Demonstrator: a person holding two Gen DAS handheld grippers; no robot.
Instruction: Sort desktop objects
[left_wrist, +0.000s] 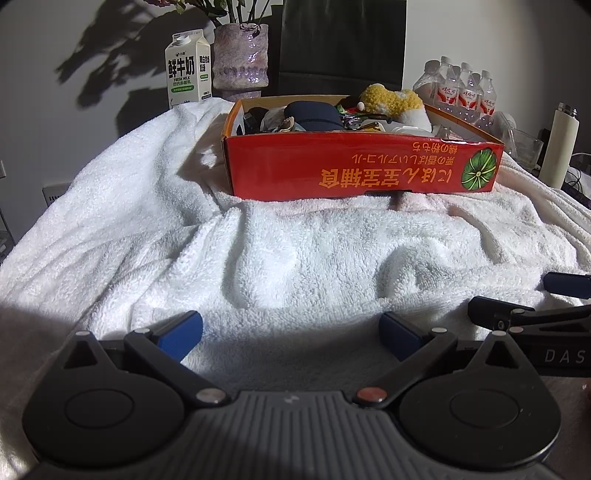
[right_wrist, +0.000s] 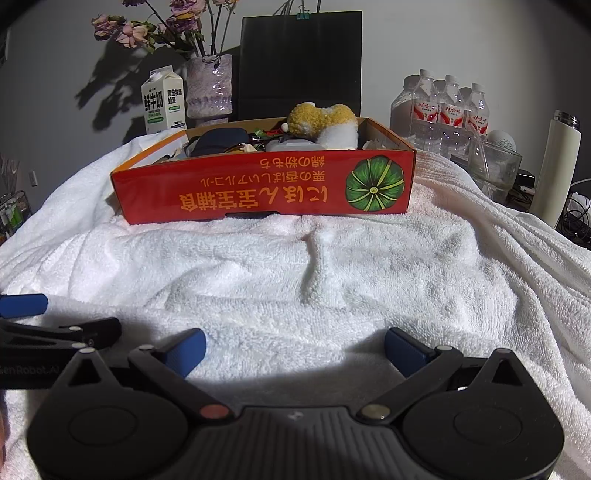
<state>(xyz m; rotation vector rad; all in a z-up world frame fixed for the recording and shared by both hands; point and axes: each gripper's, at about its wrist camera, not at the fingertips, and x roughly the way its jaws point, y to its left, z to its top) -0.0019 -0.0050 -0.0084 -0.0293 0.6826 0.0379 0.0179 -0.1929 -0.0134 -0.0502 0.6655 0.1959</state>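
Note:
A red cardboard box (left_wrist: 364, 166) (right_wrist: 264, 188) with a green pumpkin picture stands on a white towel (left_wrist: 295, 258) (right_wrist: 295, 266). It holds several small items, among them a dark blue pouch (left_wrist: 314, 116) (right_wrist: 218, 142) and a yellow and white plush toy (left_wrist: 395, 101) (right_wrist: 325, 122). My left gripper (left_wrist: 291, 336) hovers low over the towel in front of the box, open and empty. My right gripper (right_wrist: 295, 349) is beside it, also open and empty. Each gripper's blue-tipped fingers (left_wrist: 565, 284) (right_wrist: 22, 304) show at the edge of the other's view.
Behind the box stand a milk carton (left_wrist: 188, 68) (right_wrist: 164, 99), a purple vase of flowers (left_wrist: 242, 55) (right_wrist: 208, 85) and a black paper bag (right_wrist: 301, 62). At the right are packed water bottles (right_wrist: 443, 107), a glass container (right_wrist: 495, 166), a white flask (right_wrist: 557, 166) and cables.

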